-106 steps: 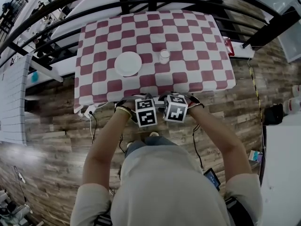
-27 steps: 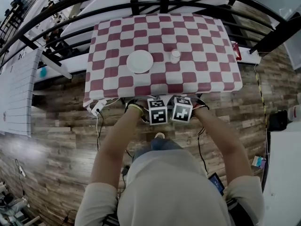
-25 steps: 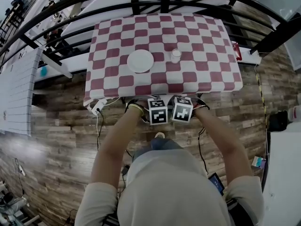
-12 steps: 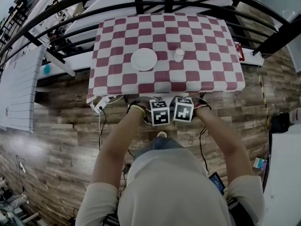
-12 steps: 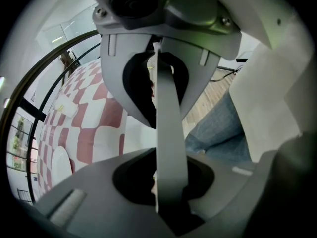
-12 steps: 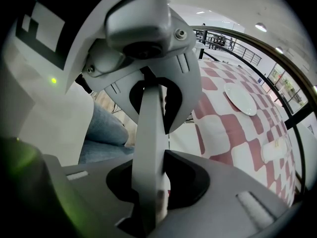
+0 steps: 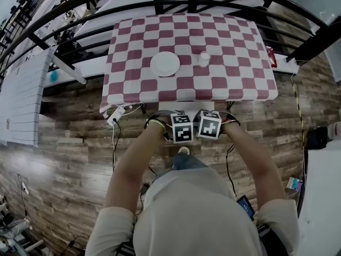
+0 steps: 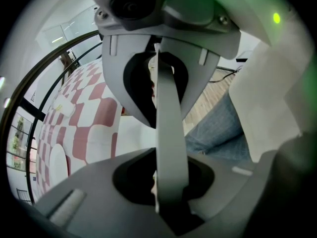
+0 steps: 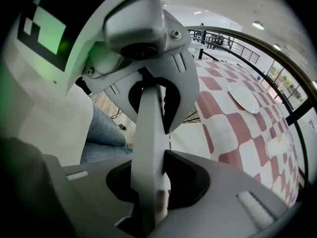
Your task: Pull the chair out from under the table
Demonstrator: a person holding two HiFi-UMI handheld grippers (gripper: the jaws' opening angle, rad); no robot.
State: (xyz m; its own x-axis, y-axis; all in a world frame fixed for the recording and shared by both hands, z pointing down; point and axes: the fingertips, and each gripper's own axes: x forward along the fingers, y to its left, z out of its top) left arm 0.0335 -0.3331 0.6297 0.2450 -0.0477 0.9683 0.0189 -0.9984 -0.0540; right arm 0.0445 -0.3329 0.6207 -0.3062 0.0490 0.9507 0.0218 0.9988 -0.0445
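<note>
Clamped tight on the back of the glossy white chair [image 7: 187,109], left gripper [image 7: 179,119] and right gripper [image 7: 206,116] side by side, just off the near edge of the red-and-white checked counter [image 7: 133,84].

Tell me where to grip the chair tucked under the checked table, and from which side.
Take the chair's backrest by its top edge, from above, on the near side of the table. It is a thin upright panel that fits between the jaws, and the rest of the chair is mostly hidden under the table. The left gripper and right gripper are clamped on it this way.
</note>
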